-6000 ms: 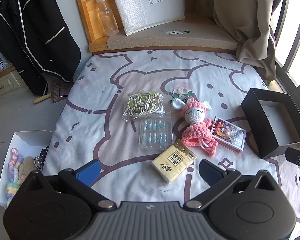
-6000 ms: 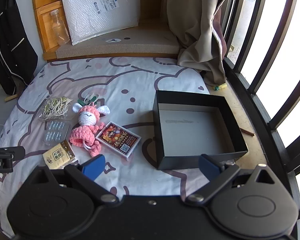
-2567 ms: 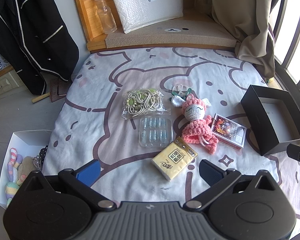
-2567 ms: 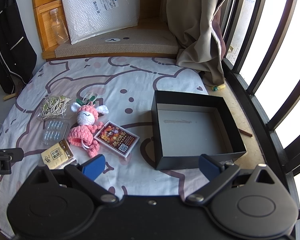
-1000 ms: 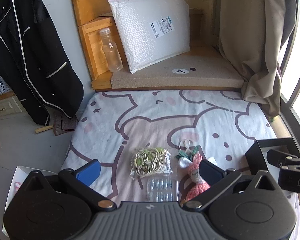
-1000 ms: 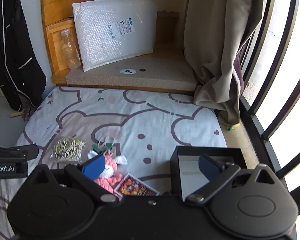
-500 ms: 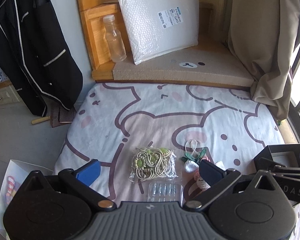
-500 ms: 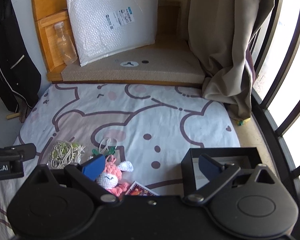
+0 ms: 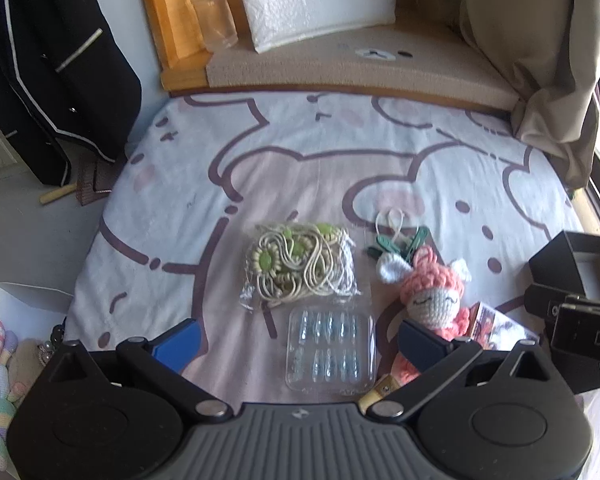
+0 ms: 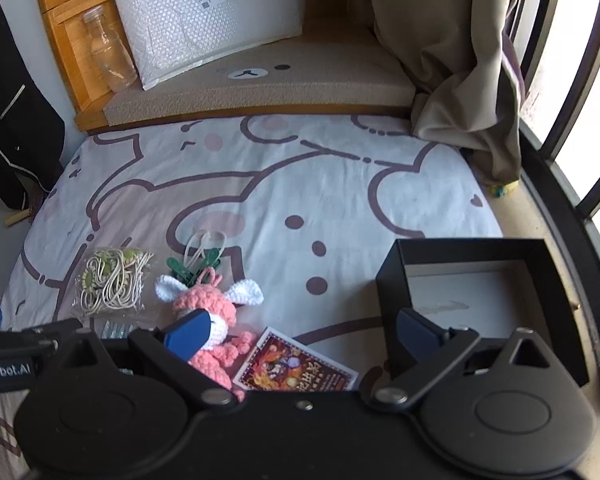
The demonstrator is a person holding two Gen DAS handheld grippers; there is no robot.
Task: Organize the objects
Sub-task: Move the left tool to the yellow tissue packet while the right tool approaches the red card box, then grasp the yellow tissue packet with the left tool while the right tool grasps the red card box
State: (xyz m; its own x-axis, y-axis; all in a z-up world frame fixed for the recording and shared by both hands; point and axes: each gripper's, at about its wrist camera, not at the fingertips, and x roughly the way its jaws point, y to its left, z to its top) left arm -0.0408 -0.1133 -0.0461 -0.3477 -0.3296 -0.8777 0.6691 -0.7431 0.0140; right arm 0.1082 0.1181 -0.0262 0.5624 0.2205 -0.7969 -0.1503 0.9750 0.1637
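Note:
On the cartoon-print bed sheet [image 9: 300, 152] lie a clear bag of beaded cords [image 9: 298, 266], a clear blister tray [image 9: 331, 350], green clips with a white loop [image 9: 400, 242], a pink crochet doll [image 9: 434, 300] and a red card pack [image 10: 296, 370]. An open black box [image 10: 460, 280] stands at the right. My left gripper [image 9: 298, 340] is open and empty, low over the blister tray. My right gripper [image 10: 304, 328] is open and empty, between the doll [image 10: 212, 312] and the box.
A bubble-wrap parcel [image 10: 208, 12] and a clear bottle [image 10: 110, 58] stand on the raised ledge at the back. A curtain [image 10: 460, 60] and window bars are at the right. A black jacket [image 9: 52, 72] hangs at the left. A white box of toys [image 9: 4, 360] sits on the floor.
Both grippers rose and tilted up toward the ledge, then dropped back and closer to the objects. Nothing on the bed has moved. Both stay open.

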